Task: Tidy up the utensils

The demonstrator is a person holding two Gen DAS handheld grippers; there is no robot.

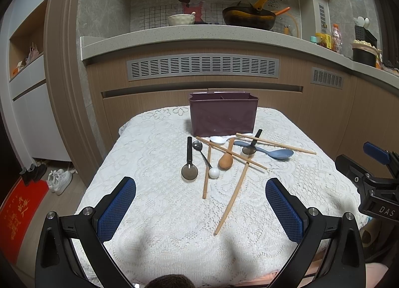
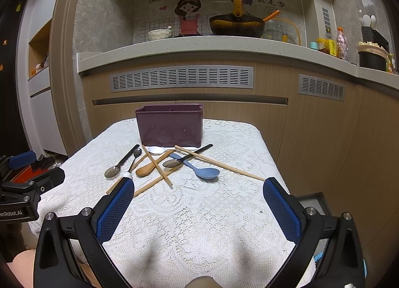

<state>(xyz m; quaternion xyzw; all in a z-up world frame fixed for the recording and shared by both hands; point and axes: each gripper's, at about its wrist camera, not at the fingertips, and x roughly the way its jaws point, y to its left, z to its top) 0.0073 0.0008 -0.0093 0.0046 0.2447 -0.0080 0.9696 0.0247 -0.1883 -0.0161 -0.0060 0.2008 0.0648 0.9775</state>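
The purple holder's (image 1: 223, 115) inside is hidden behind its front wall. Spoons and chopsticks (image 1: 230, 207) lie crisscrossed before it on the lace-covered desk (image 1: 159, 203), mostly pointing toward it. The left gripper (image 1: 200, 209) and right gripper (image 2: 198, 209) hover released, empty.

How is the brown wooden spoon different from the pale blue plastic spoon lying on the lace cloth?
The brown wooden spoon has a rounder, egg-shaped bowl; the pale blue plastic spoon has a wider, flatter oval bowl. The wooden spoon lies under a crossing wooden chopstick, while the blue one has a dark translucent spoon resting on its handle. Both lie flat before the purple utensil box.
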